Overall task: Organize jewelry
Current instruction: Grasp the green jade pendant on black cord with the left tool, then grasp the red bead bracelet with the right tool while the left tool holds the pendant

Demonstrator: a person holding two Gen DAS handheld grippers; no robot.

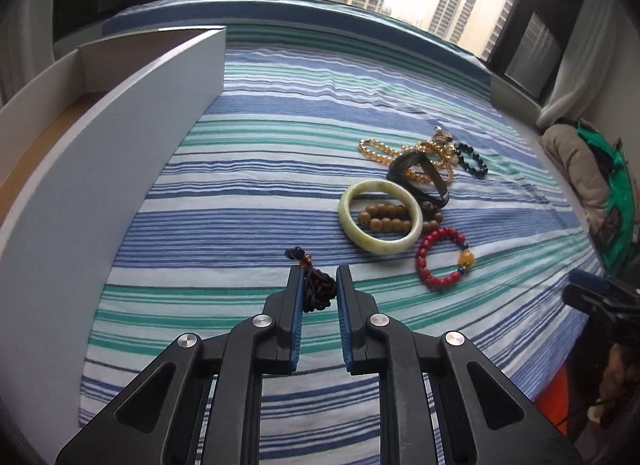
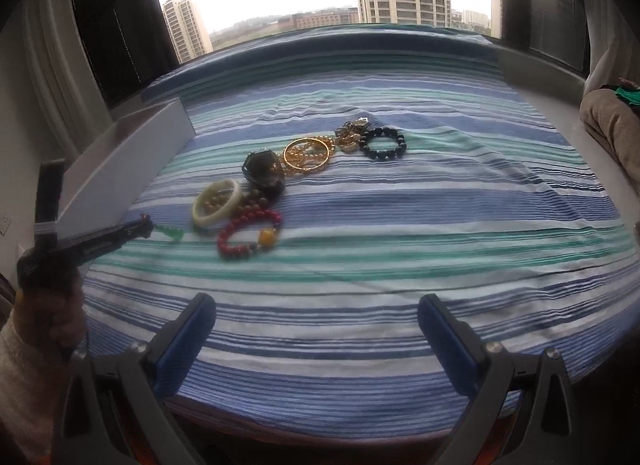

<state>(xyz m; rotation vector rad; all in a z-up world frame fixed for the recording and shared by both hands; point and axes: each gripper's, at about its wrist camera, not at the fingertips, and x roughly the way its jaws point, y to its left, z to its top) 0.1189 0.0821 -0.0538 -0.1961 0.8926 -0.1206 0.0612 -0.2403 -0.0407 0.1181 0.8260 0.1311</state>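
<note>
My left gripper [image 1: 319, 271] is shut on a dark cord necklace [image 1: 316, 289], whose green pendant [image 2: 170, 232] hangs below it in the right wrist view. The left gripper also shows there [image 2: 140, 227], beside the white box [image 2: 132, 169]. On the striped cloth lie a pale jade bangle [image 1: 379, 245], brown wooden beads [image 1: 386, 219], a red bead bracelet [image 1: 430, 271], a dark bangle [image 1: 416, 181], amber beads [image 1: 378, 153] and a black bead bracelet [image 1: 472, 161]. My right gripper [image 2: 316, 315] is open and empty, near the cloth's front edge.
The white box [image 1: 100, 153] stands along the left of the cloth, open on top. A window with tall buildings is behind. A cushion and green fabric [image 1: 588, 177] lie at the right. The cloth's front edge drops off near my right gripper.
</note>
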